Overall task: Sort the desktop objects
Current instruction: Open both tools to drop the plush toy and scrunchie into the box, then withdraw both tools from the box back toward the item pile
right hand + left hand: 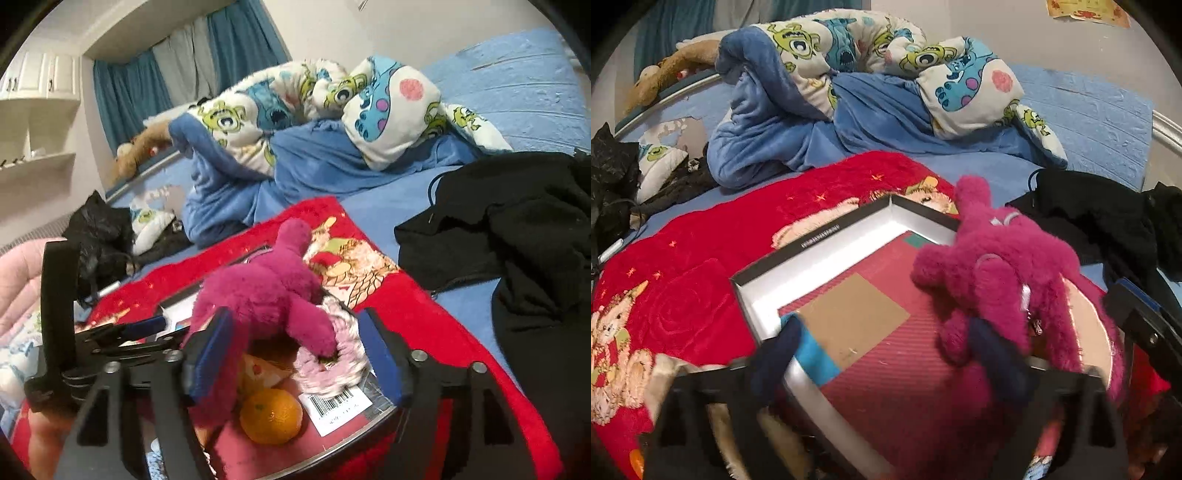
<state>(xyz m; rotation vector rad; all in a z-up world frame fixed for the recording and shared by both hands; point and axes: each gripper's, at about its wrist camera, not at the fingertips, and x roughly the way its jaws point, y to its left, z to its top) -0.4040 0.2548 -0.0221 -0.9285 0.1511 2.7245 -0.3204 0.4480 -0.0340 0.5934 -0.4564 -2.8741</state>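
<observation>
Both grippers sit low over the box (827, 243) w/ jaws apart, nothing pinched: left gripper (886, 354) wide open, right gripper (295, 354) open around the pink plush (266, 291), pads not pressing afaict. Plush sits in the box, plus 1 orange (271, 415) & 1 knitted thing (332, 354), on a red blanket (701, 236).

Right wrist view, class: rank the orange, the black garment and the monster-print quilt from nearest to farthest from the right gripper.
1. Orange: in the box, just below and between the right gripper's blue-padded fingers.
2. Black garment: on the bed, off to the right.
3. Monster-print quilt: bunched at the far side of the bed, toward the wall.
</observation>
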